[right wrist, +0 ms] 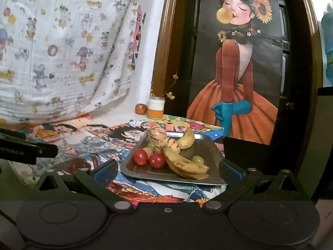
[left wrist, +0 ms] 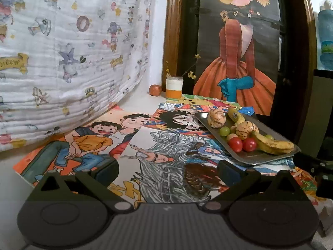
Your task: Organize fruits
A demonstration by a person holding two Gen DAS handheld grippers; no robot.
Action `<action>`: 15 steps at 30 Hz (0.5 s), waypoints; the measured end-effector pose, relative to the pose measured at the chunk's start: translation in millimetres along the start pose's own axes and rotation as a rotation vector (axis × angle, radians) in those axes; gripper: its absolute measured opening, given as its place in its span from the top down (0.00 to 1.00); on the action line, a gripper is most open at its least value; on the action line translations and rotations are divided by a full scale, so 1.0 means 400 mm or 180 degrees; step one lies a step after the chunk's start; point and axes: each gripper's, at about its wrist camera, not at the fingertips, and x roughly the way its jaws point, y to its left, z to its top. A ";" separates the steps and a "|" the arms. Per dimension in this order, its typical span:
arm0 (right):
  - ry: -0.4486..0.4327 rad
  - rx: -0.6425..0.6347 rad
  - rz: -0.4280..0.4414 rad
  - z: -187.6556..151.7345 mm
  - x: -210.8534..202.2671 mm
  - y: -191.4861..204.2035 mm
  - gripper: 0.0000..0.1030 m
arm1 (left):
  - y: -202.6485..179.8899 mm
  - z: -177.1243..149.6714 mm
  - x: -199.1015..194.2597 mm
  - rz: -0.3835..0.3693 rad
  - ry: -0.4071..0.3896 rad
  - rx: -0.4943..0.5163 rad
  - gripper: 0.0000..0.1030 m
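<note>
- Cartoon drawings [left wrist: 158, 158] cover the counter [left wrist: 135, 102], with a printed cloth [left wrist: 62, 52] hanging at the left.
- Nearest, the left gripper [left wrist: 168, 171] is spread wide and empty over the drawings; the right gripper [right wrist: 168, 169] is likewise released, its fingers either side of the tray's near edge.
- On the metal tray [right wrist: 195, 179] lie two bananas [right wrist: 187, 165], two red tomatoes [right wrist: 140, 156], green grapes [right wrist: 197, 159] and striped melons [right wrist: 157, 133], crowded and touching.
- My judgement: the spotted banana is soft, so take it mid-length, gently. Tomatoes and grapes look smooth and likely to roll; squeeze lightly across the widest part.
- Farther back, an apple [left wrist: 155, 90] sits just beside a jar [left wrist: 174, 87] holding twigs, before a painting [left wrist: 239, 62].
</note>
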 end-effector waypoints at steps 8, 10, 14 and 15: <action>0.0113 0.0030 0.0156 -0.008 0.016 -0.005 0.00 | 0.000 -0.013 0.009 0.0074 0.0019 0.0098 0.00; 0.0132 0.0059 0.0155 -0.010 0.015 -0.008 0.00 | -0.002 -0.015 0.010 0.0062 0.0020 0.0127 0.00; 0.0160 0.0091 0.0162 -0.013 0.015 -0.010 0.00 | -0.009 -0.017 0.006 0.0036 0.0006 0.0168 0.00; 0.0159 0.0094 0.0165 -0.013 0.015 -0.010 0.00 | -0.011 -0.017 0.005 0.0039 0.0001 0.0180 0.00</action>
